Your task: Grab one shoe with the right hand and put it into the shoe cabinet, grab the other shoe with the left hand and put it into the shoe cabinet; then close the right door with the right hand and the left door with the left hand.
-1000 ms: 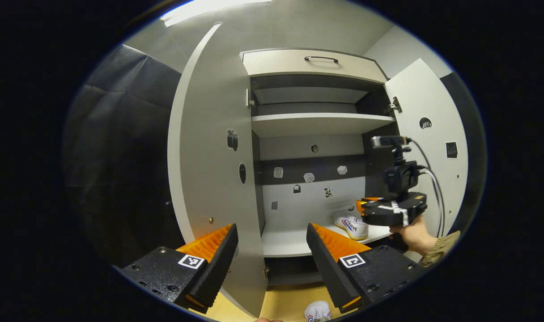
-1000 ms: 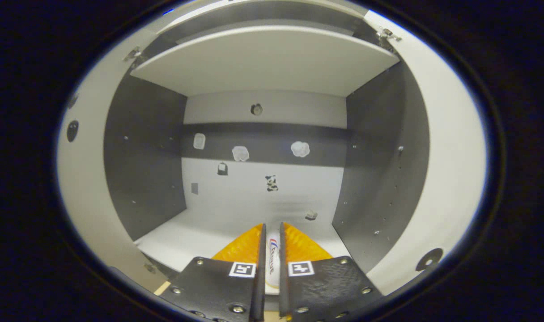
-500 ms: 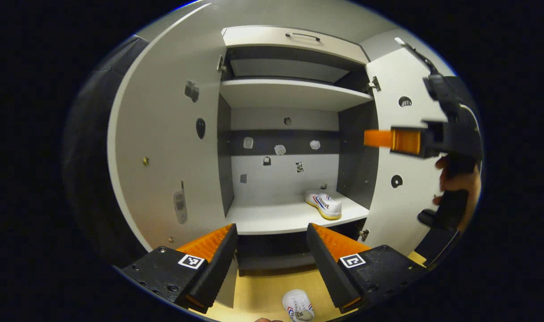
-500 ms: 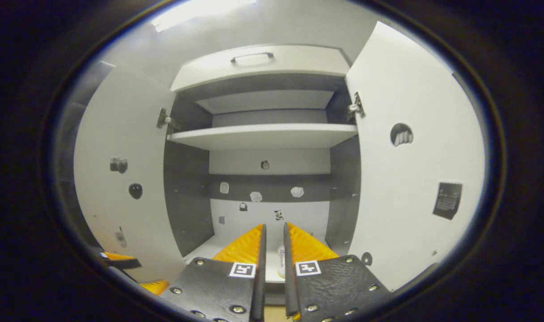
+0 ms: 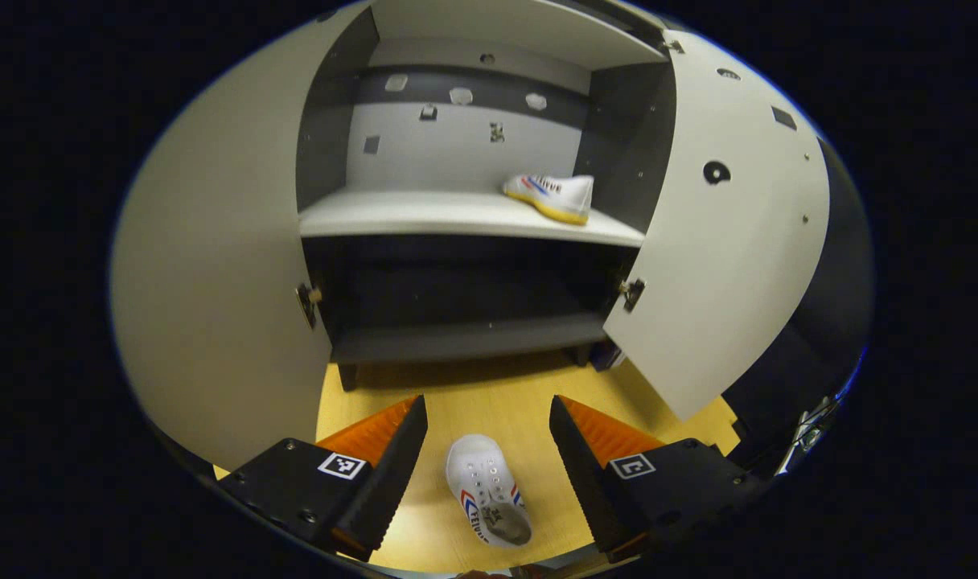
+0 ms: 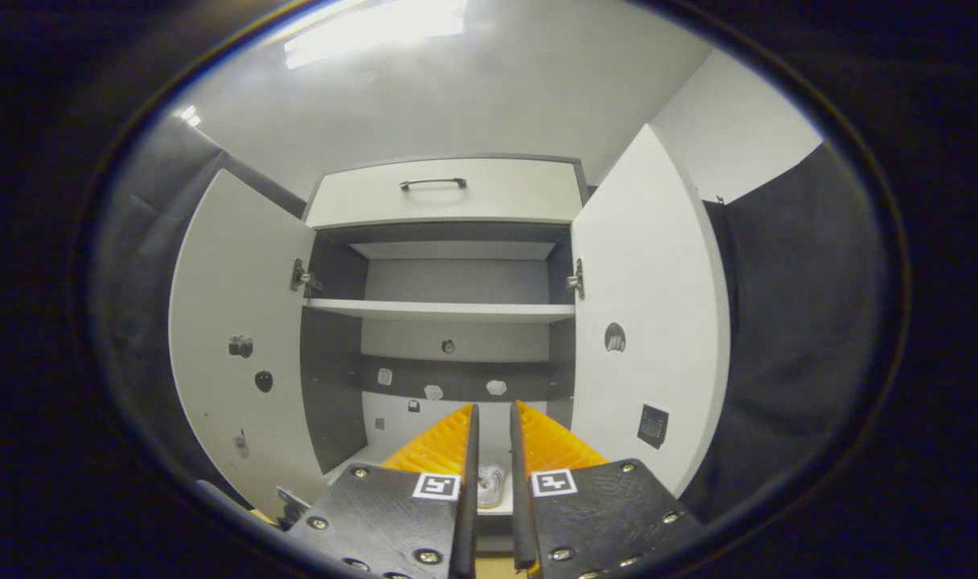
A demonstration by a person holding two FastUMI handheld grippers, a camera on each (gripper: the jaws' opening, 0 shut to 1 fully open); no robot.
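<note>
One white shoe [image 5: 487, 490] with red and blue stripes lies on the wooden floor, toe pointing toward the cabinet. My left gripper [image 5: 487, 414] hangs above it, open, a finger on either side and not touching it. The other white shoe [image 5: 552, 195] rests on the right part of the cabinet's middle shelf [image 5: 425, 215]. In the right gripper view this shoe [image 6: 490, 486] peeks through the slit between the fingers. My right gripper [image 6: 491, 414] is back from the cabinet, nearly shut with nothing in it. Both doors, left [image 5: 215, 265] and right [image 5: 722, 241], stand open.
A dark lower compartment [image 5: 465, 297] sits under the shelf on short legs. Higher up are another shelf [image 6: 441, 310] and a drawer with a handle [image 6: 433, 183]. Black cloth [image 6: 786, 322] hangs beside the right door. Wooden floor [image 5: 497, 386] lies before the cabinet.
My right gripper let go of the shoe on the shelf and drew back out of the cabinet. My left gripper tilted down and now straddles the shoe on the floor.
</note>
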